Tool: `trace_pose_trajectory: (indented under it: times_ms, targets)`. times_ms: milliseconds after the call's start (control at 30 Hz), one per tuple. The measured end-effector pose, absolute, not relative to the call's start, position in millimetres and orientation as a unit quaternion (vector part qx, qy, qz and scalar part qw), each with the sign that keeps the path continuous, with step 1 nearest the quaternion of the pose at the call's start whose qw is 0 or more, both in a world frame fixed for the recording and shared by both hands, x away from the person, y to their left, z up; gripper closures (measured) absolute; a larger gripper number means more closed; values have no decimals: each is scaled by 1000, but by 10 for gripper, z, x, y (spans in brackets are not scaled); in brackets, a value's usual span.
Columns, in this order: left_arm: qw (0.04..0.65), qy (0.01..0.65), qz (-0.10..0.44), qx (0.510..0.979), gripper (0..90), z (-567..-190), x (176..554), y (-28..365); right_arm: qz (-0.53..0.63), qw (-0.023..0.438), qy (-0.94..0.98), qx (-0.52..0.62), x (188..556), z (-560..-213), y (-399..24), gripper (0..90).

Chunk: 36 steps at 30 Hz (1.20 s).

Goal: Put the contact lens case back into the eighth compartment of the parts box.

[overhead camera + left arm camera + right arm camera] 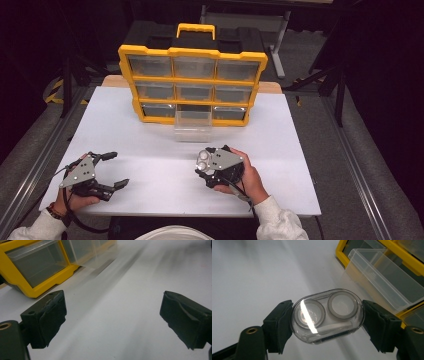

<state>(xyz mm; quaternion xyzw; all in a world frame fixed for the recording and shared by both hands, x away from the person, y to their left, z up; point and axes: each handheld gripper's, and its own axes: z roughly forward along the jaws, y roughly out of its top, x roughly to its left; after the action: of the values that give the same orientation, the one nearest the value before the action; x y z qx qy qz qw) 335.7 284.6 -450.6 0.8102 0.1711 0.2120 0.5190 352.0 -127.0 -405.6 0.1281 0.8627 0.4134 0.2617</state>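
Clear oval case (327,315) with two round wells sits clamped end to end between the pads of the right gripper (327,320), held above the white table (150,145) near the pulled-out drawer (192,125) of the yellow organizer (192,52), likely its destination. Left gripper (111,170) rests wide open, empty.

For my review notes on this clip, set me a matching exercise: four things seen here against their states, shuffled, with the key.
Things:
1. left gripper
2. right gripper
3. bottom-middle drawer
4. yellow organizer

States:
A. stands upright at the far side of the table
B. pulled out toward the person
C. jaws apart, nothing between them
D. clamped on a clear oval case

Pairs: 1-C, 2-D, 3-B, 4-A
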Motion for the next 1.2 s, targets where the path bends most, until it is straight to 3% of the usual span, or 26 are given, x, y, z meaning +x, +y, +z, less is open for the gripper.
trace_pose_trajectory:
  times_ms: [700, 1200]
  targets:
    - [520, 173, 211, 810, 79, -4506, 3357, 2844, 428, 294, 843, 141, 3514, -3987, -1339, 282]
    - [521, 174, 212, 808, 79, -4503, 3353, 2852, 429, 346, 821, 146, 3566, -3915, -1366, 283]
